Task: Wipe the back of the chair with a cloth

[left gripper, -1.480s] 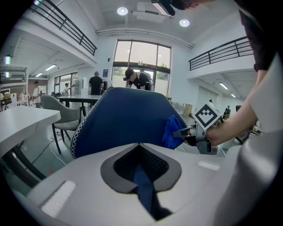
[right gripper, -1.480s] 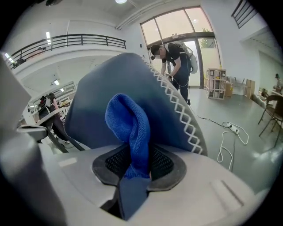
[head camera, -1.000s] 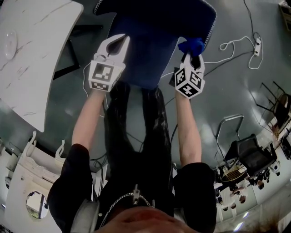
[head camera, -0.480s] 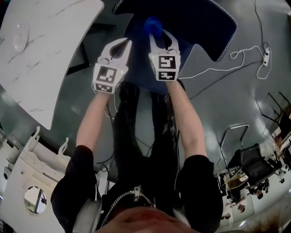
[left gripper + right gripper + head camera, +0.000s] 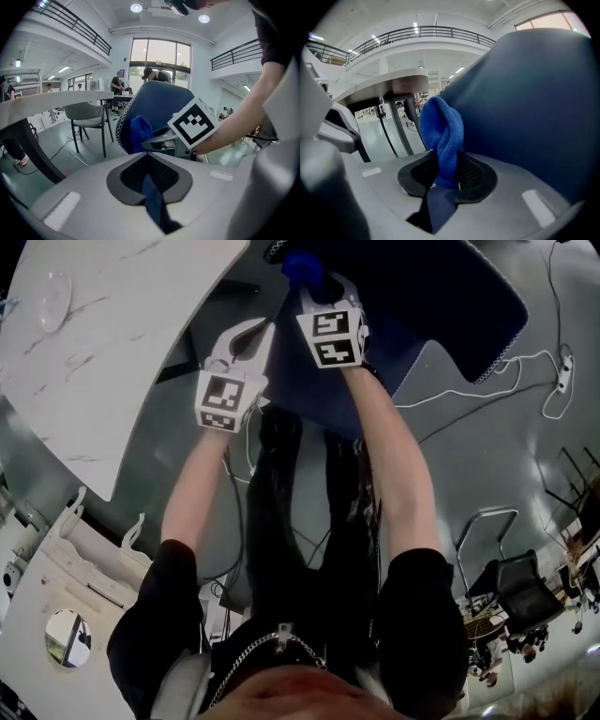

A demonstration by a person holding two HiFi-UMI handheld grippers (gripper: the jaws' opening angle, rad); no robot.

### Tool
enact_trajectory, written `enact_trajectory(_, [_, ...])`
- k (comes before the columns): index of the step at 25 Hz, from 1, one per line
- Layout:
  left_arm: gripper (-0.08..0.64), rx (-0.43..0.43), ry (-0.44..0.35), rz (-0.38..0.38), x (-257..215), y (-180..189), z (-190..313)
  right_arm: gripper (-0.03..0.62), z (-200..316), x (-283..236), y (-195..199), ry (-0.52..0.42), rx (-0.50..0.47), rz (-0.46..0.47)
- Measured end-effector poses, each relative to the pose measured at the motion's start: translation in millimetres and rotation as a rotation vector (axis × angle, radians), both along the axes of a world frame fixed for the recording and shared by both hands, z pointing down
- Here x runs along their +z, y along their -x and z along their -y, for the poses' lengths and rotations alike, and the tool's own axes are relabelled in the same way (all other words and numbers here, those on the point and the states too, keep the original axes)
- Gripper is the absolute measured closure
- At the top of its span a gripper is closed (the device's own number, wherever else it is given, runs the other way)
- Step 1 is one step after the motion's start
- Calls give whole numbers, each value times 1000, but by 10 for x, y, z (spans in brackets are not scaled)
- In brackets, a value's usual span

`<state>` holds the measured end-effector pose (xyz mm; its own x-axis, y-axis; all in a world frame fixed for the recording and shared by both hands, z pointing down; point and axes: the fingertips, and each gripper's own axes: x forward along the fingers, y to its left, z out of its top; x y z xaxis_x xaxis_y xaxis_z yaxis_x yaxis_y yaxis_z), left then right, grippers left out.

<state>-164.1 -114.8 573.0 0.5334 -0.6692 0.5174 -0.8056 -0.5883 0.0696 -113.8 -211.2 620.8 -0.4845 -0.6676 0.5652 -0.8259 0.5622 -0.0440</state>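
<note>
Right gripper [image 5: 322, 289] pinches blue cloth [image 5: 442, 136]. Own view shows cloth bunched upright between pads, its right side against dark blue chair back [image 5: 534, 103]. Head view adds layout: cloth at chair back's far end, white table [image 5: 94, 352] to left. Left gripper [image 5: 255, 334] has jaws pressed together, nothing between them, just beside chair back; contact unclear. Only left gripper view shows right gripper's marker cube [image 5: 192, 124] side-on and grey chair [image 5: 86, 112] beyond.

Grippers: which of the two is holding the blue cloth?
The right gripper: its jaws are clamped on the blue cloth, beside the blue chair back. The left gripper has its jaws together with nothing between them.
</note>
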Motion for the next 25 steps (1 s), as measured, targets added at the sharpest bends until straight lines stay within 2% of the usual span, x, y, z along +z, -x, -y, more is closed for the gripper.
enact_trajectory(3, [551,9,5,3,22,-19,-15,485,1,88,-126,8,22,-31])
enact_trajectory(11, [551,27,14,-2,96,-208,-19,486,-108,331,-792,68,167,-59])
enact_trajectory(18, [551,54,22,-11,160,-479,-60,486,-314,469,-1302,85,224,-91])
enact_trajectory(25, [551,77,28,-15,256,-693,-91,486,-470,546,-1722,99,311,-71])
